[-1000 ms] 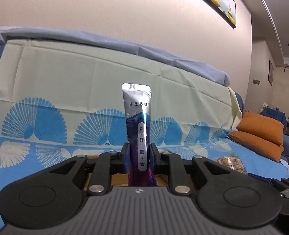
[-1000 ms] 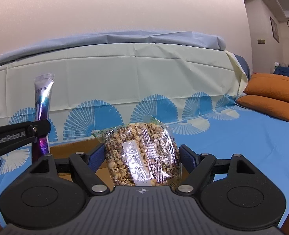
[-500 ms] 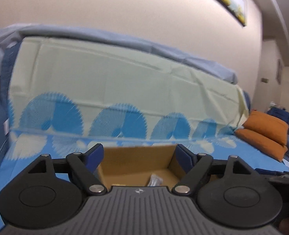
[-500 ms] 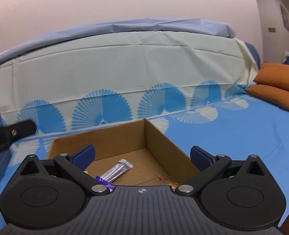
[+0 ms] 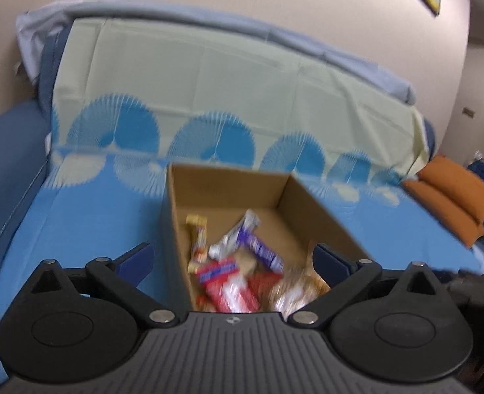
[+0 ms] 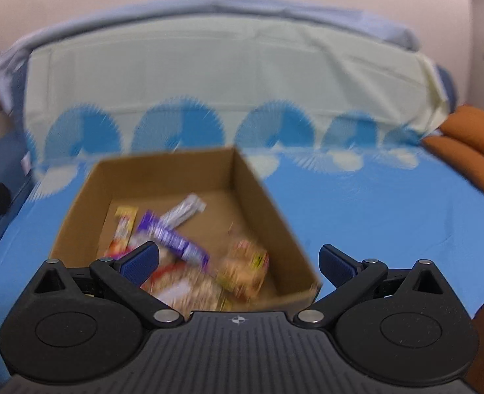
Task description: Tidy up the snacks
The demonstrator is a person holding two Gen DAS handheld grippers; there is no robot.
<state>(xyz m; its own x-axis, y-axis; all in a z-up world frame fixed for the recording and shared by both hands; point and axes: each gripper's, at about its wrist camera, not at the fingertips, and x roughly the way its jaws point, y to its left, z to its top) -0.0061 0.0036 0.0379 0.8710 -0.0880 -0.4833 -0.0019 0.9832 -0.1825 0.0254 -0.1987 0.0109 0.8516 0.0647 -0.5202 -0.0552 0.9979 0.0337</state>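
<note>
1. Ahead of and below both claws, I see the open cardboard box point(image 5: 228, 190) point(image 6: 163, 177) resting on the blue patterned bedcover point(image 5: 77, 216) point(image 6: 373, 203).
2. I find the left gripper point(image 5: 233, 261) spread wide with nothing between its pads; its jaws have just been opening. The box's near left wall sits between its fingers.
3. I find the right gripper point(image 6: 238, 262) equally wide and holding nothing; its jaws have also just been opening.
4. Inside the box, forward of my left claw, lie the purple-and-silver sachet point(image 5: 258, 246) point(image 6: 173, 239), a yellow-and-red stick pack point(image 5: 198, 236) point(image 6: 123, 226) and red packets point(image 5: 228, 285).
5. Below my right claw lies the clear bag of puffed snacks point(image 6: 242, 269), toward the box's near right corner.
6. To my far right I see orange cushions point(image 5: 452, 193) point(image 6: 471, 141). Both views are motion-blurred, so I cannot read any labels.
</note>
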